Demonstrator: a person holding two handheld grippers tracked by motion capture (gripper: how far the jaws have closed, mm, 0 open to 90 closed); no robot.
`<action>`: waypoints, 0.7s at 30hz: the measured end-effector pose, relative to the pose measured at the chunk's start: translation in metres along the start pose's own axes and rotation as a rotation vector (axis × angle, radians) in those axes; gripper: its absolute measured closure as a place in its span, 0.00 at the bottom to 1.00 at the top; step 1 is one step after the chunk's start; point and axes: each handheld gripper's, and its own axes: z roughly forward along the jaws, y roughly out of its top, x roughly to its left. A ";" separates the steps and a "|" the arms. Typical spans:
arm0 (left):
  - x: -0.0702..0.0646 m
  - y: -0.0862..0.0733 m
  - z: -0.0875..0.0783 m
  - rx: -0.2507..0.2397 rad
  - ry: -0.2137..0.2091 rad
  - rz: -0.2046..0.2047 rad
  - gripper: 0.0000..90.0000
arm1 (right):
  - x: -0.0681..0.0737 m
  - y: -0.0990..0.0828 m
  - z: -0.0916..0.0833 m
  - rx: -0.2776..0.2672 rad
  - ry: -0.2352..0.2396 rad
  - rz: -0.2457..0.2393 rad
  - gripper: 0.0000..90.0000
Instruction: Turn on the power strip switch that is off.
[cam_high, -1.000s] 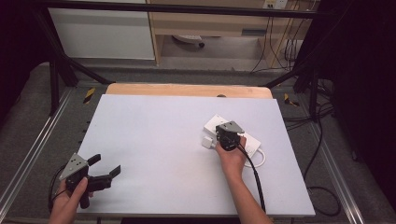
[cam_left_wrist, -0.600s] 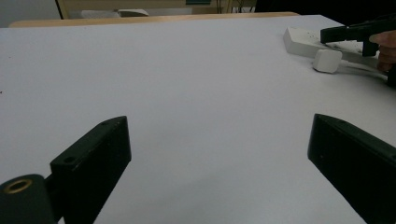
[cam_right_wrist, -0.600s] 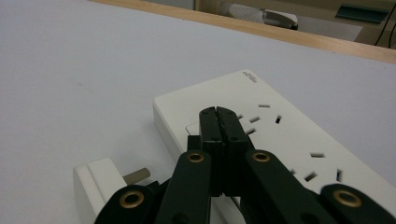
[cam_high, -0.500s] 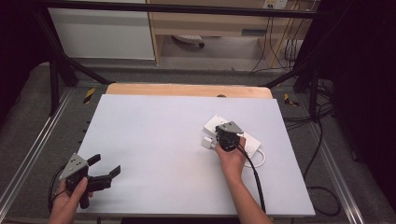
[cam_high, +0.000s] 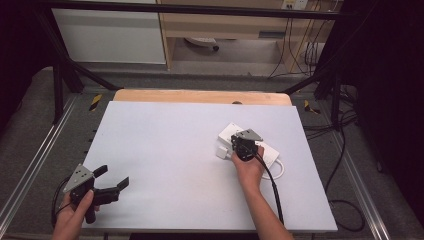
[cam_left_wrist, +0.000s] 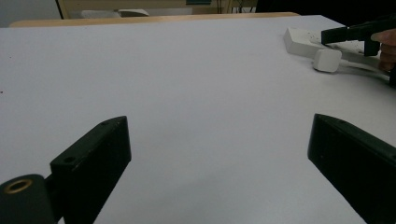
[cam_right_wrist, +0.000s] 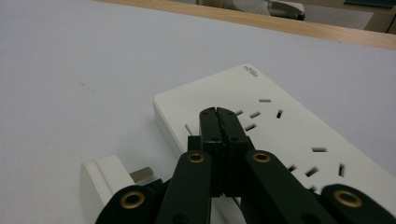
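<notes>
A white power strip (cam_right_wrist: 289, 135) lies flat right of the middle of the white table (cam_high: 165, 145), its far end (cam_high: 230, 134) showing past my right hand. A small white plug (cam_right_wrist: 105, 175) lies loose beside its left edge, one metal prong pointing at the strip. My right gripper (cam_right_wrist: 217, 112) is shut with nothing between its jaws, tips low over the strip's socket face; whether they touch it I cannot tell. My left gripper (cam_high: 112, 177) is held open and empty near the table's front left corner. From the left gripper (cam_left_wrist: 218, 126), the strip (cam_left_wrist: 299, 39) and plug (cam_left_wrist: 326, 59) lie far off.
A wooden band (cam_high: 200, 96) runs along the table's far edge. The strip's white cable (cam_high: 280, 170) loops right of my right hand. Metal rails flank the table, and black cables (cam_high: 345, 205) lie on the floor at right.
</notes>
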 end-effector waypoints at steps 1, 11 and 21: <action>0.000 0.000 0.000 0.001 0.000 -0.003 0.07 | 0.000 0.000 0.000 -0.001 0.001 0.001 1.00; 0.000 0.000 0.000 -0.001 0.001 0.000 0.07 | 0.000 0.004 -0.004 -0.022 0.023 0.014 1.00; 0.000 0.000 0.000 -0.001 0.001 -0.001 0.07 | -0.001 0.014 -0.014 -0.047 0.061 0.021 0.92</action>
